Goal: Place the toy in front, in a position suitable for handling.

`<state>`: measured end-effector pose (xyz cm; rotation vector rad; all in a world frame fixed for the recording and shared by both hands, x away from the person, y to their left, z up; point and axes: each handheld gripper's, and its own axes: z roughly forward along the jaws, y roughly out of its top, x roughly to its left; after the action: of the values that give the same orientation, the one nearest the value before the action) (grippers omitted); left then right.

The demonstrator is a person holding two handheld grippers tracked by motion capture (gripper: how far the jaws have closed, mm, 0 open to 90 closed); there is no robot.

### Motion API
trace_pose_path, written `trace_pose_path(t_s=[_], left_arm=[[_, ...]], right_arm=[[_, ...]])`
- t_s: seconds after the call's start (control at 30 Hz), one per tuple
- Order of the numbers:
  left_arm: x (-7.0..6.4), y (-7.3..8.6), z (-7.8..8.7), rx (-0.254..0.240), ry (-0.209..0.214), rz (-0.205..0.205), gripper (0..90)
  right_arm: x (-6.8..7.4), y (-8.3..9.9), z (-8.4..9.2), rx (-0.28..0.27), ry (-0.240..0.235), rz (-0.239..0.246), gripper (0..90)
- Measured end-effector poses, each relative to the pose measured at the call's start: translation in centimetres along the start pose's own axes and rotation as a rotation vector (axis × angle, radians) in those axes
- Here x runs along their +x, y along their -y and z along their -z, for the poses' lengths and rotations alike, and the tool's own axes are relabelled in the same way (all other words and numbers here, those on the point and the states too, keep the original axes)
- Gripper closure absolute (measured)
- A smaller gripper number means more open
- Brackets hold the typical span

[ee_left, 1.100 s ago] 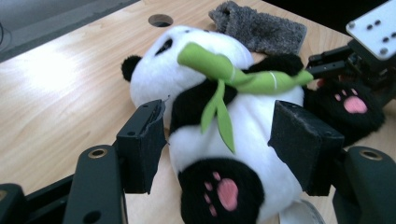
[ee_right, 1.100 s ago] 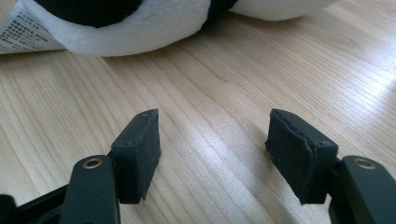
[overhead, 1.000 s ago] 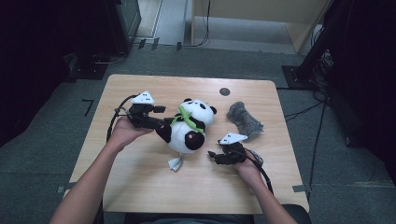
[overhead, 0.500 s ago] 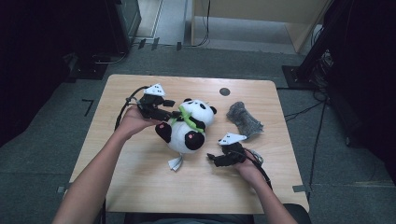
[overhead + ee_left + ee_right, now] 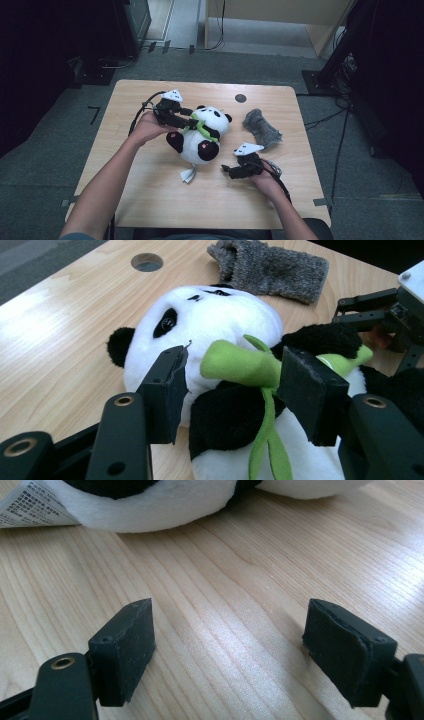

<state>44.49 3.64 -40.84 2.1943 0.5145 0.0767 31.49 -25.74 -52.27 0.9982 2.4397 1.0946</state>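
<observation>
Panda (image 5: 202,135) mid-table (image 5: 150,200), bare wood between right gripper (image 5: 227,645) jaws.

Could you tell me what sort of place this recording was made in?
Probably a lab or studio: a wooden table on grey carpet, cables across the floor, dark equipment stands around it.

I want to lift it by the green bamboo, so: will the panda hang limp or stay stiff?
The panda looks plush and stuffed, so it probably sags and dents in a grip. The bamboo between the left gripper jaws seems thin felt and may stretch. Rounded, it could roll over on the table.
</observation>
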Motion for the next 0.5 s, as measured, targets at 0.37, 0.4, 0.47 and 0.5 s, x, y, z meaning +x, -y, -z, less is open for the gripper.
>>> trace_pose_path(t_s=[0.37,0.4,0.47,0.5], left_arm=[[0.3,-0.2,-0.3,-0.001,0.015,0.001,54.2],[0.3,-0.4,-0.4,0.008,0.014,0.004,54.5],[0.2,-1.1,-0.3,0.030,0.019,-0.008,59.4],[0.2,-1.1,-0.3,0.030,0.019,-0.008,61.5]], right_arm=[[0.0,0.0,0.0,-0.001,0.003,0.001,19.9],[0.1,0.0,0.0,-0.001,0.004,0.000,19.8],[0.1,0.0,0.0,0.002,0.005,-0.007,19.5],[0.1,0.0,0.0,0.002,0.005,-0.007,19.5]])
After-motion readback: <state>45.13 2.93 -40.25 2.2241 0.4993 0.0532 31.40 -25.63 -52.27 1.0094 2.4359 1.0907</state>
